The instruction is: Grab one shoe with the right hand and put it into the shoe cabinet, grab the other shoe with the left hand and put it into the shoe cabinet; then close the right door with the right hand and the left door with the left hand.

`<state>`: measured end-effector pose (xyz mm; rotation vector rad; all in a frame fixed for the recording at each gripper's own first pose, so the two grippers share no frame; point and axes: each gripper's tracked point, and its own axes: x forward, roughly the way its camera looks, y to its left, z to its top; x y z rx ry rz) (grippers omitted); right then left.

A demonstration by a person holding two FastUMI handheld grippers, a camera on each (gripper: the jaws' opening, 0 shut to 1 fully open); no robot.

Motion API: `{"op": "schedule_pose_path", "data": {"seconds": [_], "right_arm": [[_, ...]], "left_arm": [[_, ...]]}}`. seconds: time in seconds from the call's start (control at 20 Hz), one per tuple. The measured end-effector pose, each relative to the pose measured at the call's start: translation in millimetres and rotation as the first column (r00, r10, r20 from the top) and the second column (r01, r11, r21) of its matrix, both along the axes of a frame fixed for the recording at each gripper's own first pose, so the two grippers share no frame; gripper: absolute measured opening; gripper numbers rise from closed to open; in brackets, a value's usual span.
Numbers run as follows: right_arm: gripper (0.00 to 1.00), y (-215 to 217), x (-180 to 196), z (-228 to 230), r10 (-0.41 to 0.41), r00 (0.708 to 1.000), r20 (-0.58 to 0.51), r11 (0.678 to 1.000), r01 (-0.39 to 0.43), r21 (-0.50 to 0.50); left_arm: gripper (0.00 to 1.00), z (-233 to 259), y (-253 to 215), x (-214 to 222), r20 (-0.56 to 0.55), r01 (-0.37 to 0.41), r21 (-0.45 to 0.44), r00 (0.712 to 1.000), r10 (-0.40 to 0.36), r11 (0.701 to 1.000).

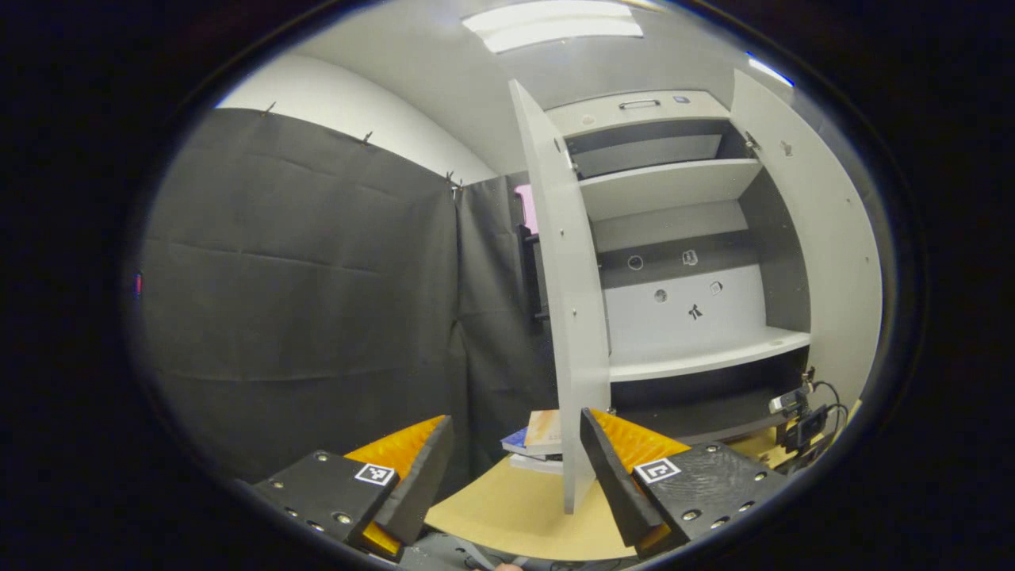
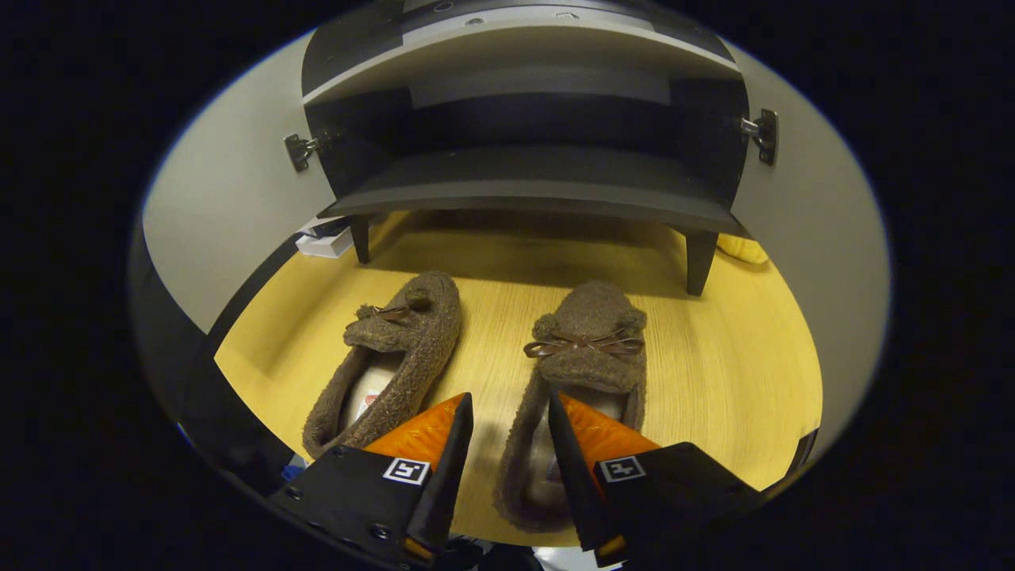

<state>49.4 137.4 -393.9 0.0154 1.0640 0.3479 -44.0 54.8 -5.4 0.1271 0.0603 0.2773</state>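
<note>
Two brown fuzzy slippers with bows lie side by side on the wooden table (image 2: pixel 737 373), toes toward the cabinet: the left shoe (image 2: pixel 400 349) and the right shoe (image 2: pixel 591 349). My right gripper (image 2: pixel 507 452) is open just above the heel end of the right shoe, one finger over its opening and the other over bare table between the shoes. The shoe cabinet (image 2: pixel 523 190) stands right behind them with both doors open. My left gripper (image 1: pixel 515 476) is open and holds nothing, raised in front of the cabinet's left door (image 1: pixel 567 317); the right door (image 1: pixel 825 262) also stands open.
The cabinet has several bare shelves (image 1: pixel 698 357) and stands on short dark legs (image 2: pixel 698 258). A small stack of books (image 1: pixel 539 440) lies on the table by the left door. Cables and a small device (image 1: pixel 801 412) sit at the cabinet's lower right.
</note>
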Motion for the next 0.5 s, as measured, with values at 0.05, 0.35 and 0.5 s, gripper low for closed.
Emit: {"op": "schedule_pose_path", "data": {"seconds": [0.05, 0.35, 0.5], "right_arm": [[0.56, 0.1, -0.6, -6.3, -0.006, 1.0, -0.02, 1.0, 0.006, -0.01], [0.14, -10.1, 5.0, -2.1, -0.054, 0.998, -0.011, 0.999, 0.054, -0.004], [0.02, -10.6, 6.2, 2.0, -0.095, 0.995, -0.008, 0.993, 0.096, 0.062]], "left_arm": [[1.0, 0.7, 0.5, -0.1, 0.002, -0.002, 0.001, 1.0, 0.002, 1.0], [1.0, 0.9, -0.1, -3.1, 0.006, -0.002, -0.004, 1.0, 0.002, 1.0], [0.93, 3.0, -1.1, -4.0, 0.015, 0.004, -0.002, 1.0, -0.004, 1.0]]}}
